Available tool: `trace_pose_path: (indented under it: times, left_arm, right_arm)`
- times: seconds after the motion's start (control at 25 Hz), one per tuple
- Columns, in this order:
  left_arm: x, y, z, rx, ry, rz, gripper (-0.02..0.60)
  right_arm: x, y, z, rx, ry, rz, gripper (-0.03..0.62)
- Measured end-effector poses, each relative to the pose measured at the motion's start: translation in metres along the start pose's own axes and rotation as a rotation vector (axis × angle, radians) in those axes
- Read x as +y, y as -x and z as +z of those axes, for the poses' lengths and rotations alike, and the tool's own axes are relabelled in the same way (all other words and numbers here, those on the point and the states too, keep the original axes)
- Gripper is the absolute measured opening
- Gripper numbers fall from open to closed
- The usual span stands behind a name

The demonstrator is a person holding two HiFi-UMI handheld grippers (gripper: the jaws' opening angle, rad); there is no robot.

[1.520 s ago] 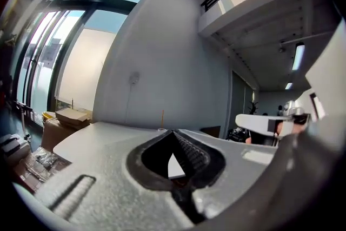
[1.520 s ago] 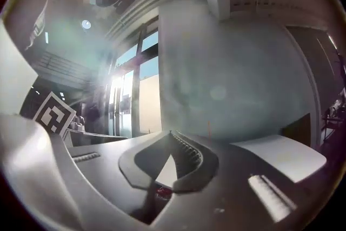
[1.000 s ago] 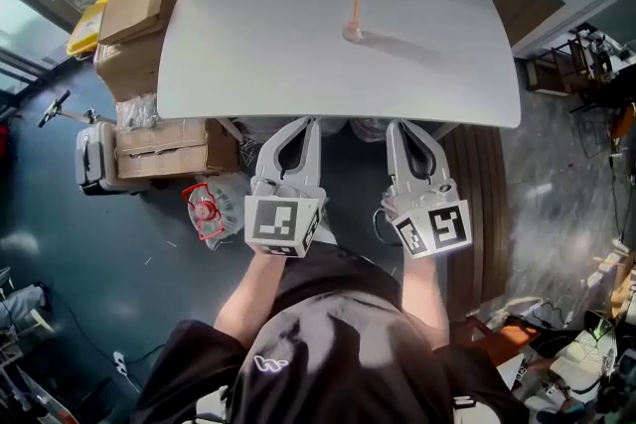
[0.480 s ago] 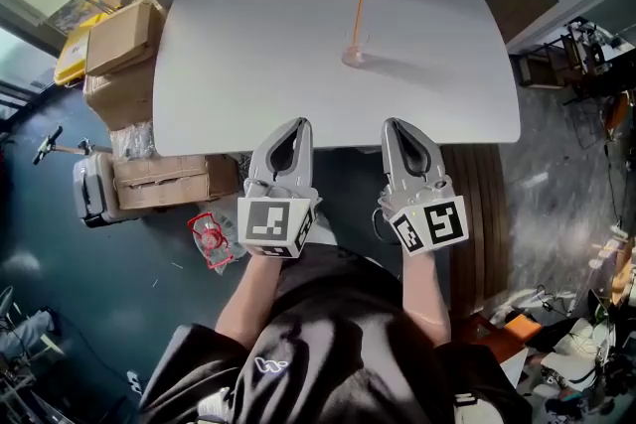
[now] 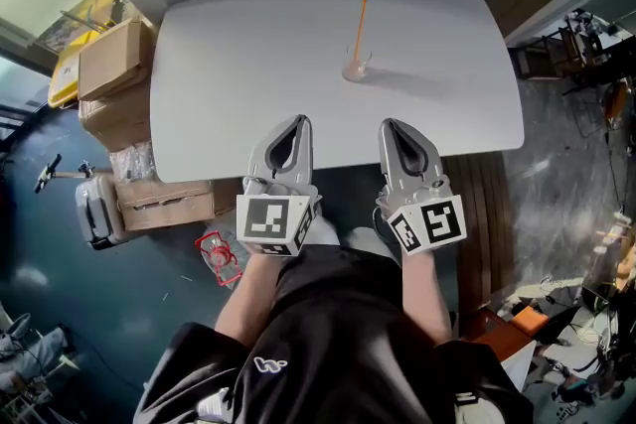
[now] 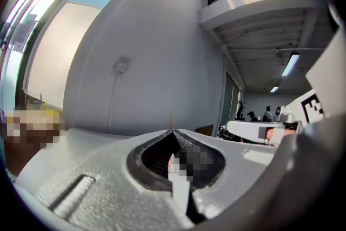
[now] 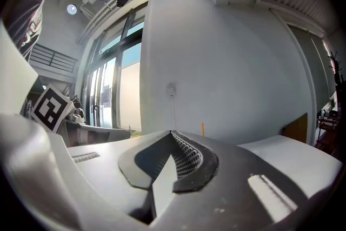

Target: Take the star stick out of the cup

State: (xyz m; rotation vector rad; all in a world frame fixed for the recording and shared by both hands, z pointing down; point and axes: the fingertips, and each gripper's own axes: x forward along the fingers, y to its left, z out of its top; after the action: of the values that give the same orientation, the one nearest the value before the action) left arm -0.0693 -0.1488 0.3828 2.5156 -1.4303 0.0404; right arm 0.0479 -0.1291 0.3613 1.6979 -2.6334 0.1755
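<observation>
A thin orange stick point(image 5: 359, 22) stands tilted in a small clear cup point(image 5: 356, 66) at the far middle of the white table point(image 5: 238, 65). Both grippers hover side by side over the table's near edge, pointing toward the cup. My left gripper point(image 5: 297, 121) is shut with nothing in it, and so is my right gripper point(image 5: 389, 126). The cup lies well beyond both tips, slightly nearer the right one. In the left gripper view the stick's top point(image 6: 171, 118) pokes above the closed jaws; the right gripper view shows the stick point(image 7: 203, 128) just right of its jaw tips.
Cardboard boxes point(image 5: 109, 74) are stacked on the floor left of the table, with a grey case point(image 5: 94, 209) and a red object point(image 5: 217, 255) below them. A brown board point(image 5: 512, 3) leans at the table's right corner. Clutter fills the floor at far right.
Both grippers have moved forward from below the table's edge to over it. The table and cup now sit closer in the head view.
</observation>
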Motion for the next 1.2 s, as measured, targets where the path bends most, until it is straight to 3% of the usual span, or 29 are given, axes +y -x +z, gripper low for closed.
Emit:
trace_pose_path:
  times: [0.2, 0.4, 0.64, 1.2]
  left_arm:
    - [-0.002, -0.015, -0.002, 0.02, -0.002, -0.013, 0.005]
    - [0.009, -0.02, -0.003, 0.025, 0.021, 0.04, 0.005]
    - [0.017, -0.029, -0.007, 0.038, 0.03, 0.093, 0.005]
    - [0.002, -0.065, -0.004, 0.029, 0.042, 0.09, 0.005]
  right_arm:
    - [-0.01, -0.006, -0.004, 0.015, -0.011, -0.01, 0.006]
    - [-0.021, -0.013, -0.004, 0.014, -0.038, 0.011, 0.006]
    - [-0.028, -0.029, -0.005, 0.03, 0.007, 0.048, 0.006]
    - [-0.053, -0.048, -0.005, 0.065, 0.095, 0.059, 0.006]
